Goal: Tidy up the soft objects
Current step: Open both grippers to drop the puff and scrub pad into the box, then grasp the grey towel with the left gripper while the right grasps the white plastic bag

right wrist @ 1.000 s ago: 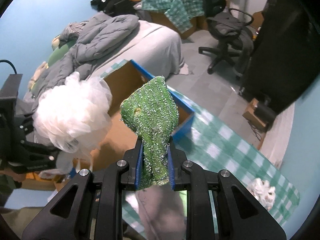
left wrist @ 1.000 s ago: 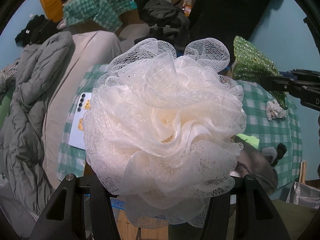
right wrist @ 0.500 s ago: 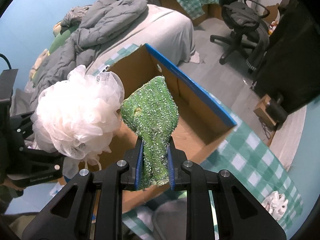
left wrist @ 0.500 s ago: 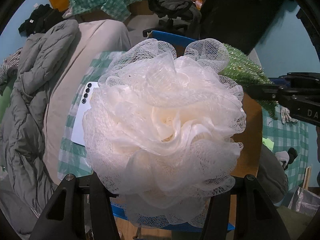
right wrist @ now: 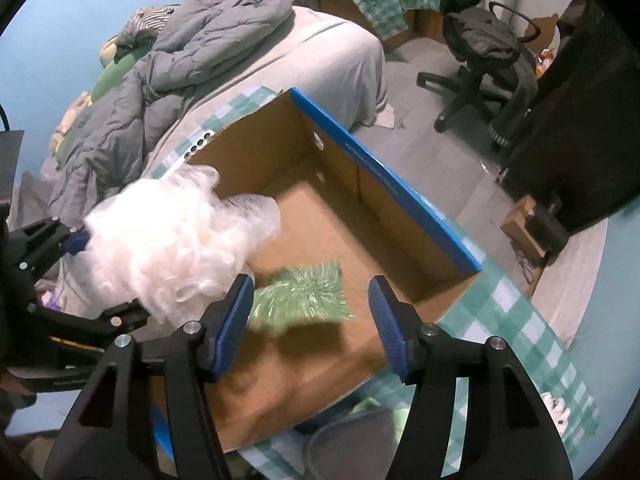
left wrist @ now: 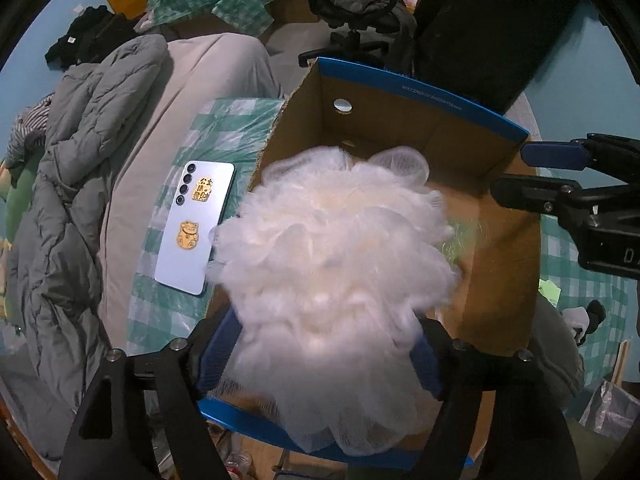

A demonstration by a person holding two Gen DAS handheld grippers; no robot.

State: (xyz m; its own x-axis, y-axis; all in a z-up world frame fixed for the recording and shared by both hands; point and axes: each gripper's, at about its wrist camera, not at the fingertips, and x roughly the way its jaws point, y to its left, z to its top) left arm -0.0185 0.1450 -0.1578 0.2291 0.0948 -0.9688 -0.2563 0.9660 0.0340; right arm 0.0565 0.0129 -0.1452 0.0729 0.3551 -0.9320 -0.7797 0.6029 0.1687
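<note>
A white mesh bath pouf is blurred in motion between the spread fingers of my left gripper, over the open cardboard box; it also shows in the right wrist view. A green glittery scouring cloth lies blurred on the box floor. My right gripper is open and empty just above the cloth. The right gripper also shows at the right edge of the left wrist view.
The box has blue rims and sits on a green checked cloth. A pale blue phone lies left of the box. A grey garment lies near the box's front. A bed with a grey duvet is behind; an office chair stands beyond.
Both grippers moved over the box and opened. The green cloth dropped from the right gripper onto the box floor. The pouf has come loose from the left gripper and is falling.
</note>
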